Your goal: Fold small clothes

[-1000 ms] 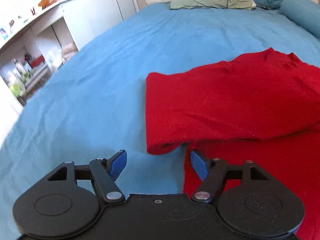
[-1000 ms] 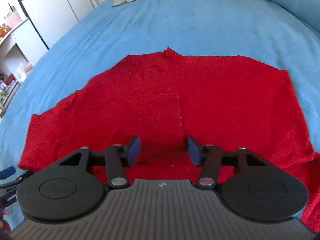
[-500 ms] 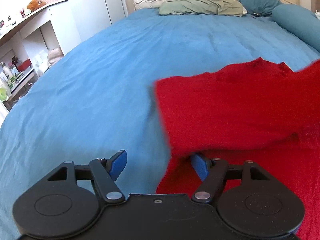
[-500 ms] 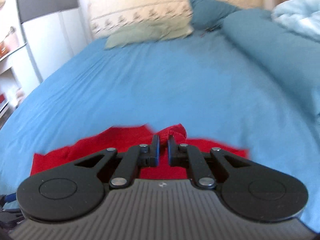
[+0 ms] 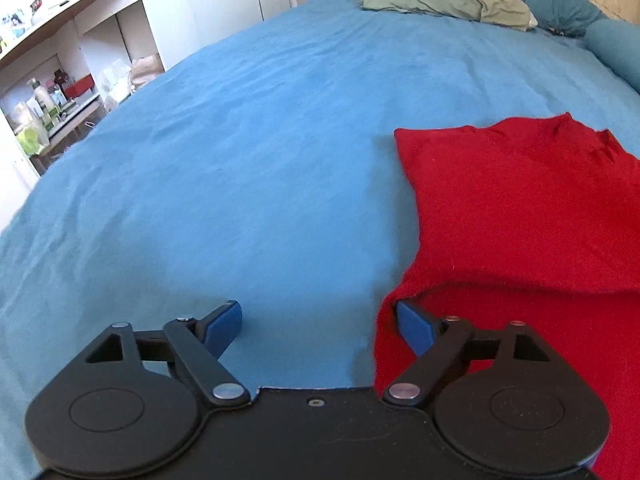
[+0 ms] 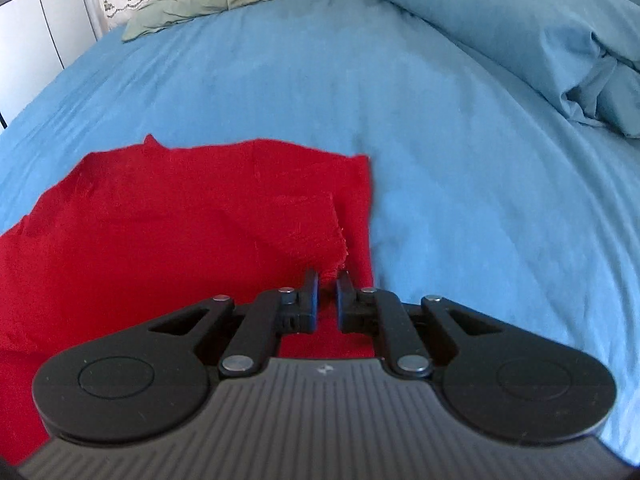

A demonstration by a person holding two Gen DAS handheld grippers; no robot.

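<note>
The red garment (image 6: 192, 220) lies partly folded on the blue bed (image 6: 440, 140), one layer doubled over another, a soft, light knit that will sag and slide unless gripped at an edge or corner. The right gripper (image 6: 327, 280) has its fingers nearly closed, pinching a bunched fold at the garment's near right edge. The left gripper (image 5: 316, 320) is wide open and holds nothing, its right finger (image 5: 414, 326) just touching the cloth's left edge.
</note>
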